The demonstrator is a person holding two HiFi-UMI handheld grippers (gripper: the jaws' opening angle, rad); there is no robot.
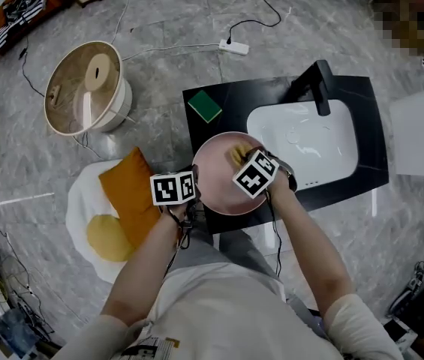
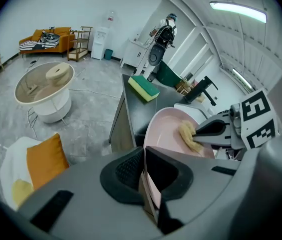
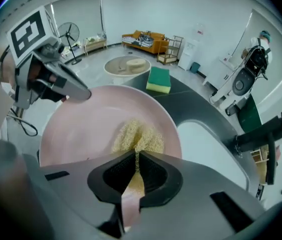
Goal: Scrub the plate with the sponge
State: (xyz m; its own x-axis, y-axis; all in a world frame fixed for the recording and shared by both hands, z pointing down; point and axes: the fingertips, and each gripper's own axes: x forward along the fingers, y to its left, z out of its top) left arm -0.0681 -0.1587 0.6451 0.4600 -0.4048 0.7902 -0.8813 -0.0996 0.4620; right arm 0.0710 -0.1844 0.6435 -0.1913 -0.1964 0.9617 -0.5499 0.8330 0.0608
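A pink plate point(image 1: 219, 180) is held tilted above the near left corner of the black counter point(image 1: 219, 96). My left gripper point(image 1: 194, 191) is shut on the plate's near left rim point(image 2: 155, 134); in the left gripper view the rim runs between the pads point(image 2: 126, 171). My right gripper point(image 1: 246, 159) is shut on a yellow fibrous scrub sponge point(image 3: 138, 135) and presses it on the plate's face point(image 3: 81, 124), right of centre. The same sponge point(image 2: 187, 134) shows at the right gripper's tips in the left gripper view. A green-and-yellow sponge point(image 1: 205, 106) lies unused on the counter.
A white sink point(image 1: 309, 137) with a black faucet point(image 1: 318, 88) fills the counter's right half. On the floor at left stand a round wooden-topped table point(image 1: 88, 88) and a white seat with an orange cushion point(image 1: 129, 193). A power strip point(image 1: 234, 47) lies behind the counter.
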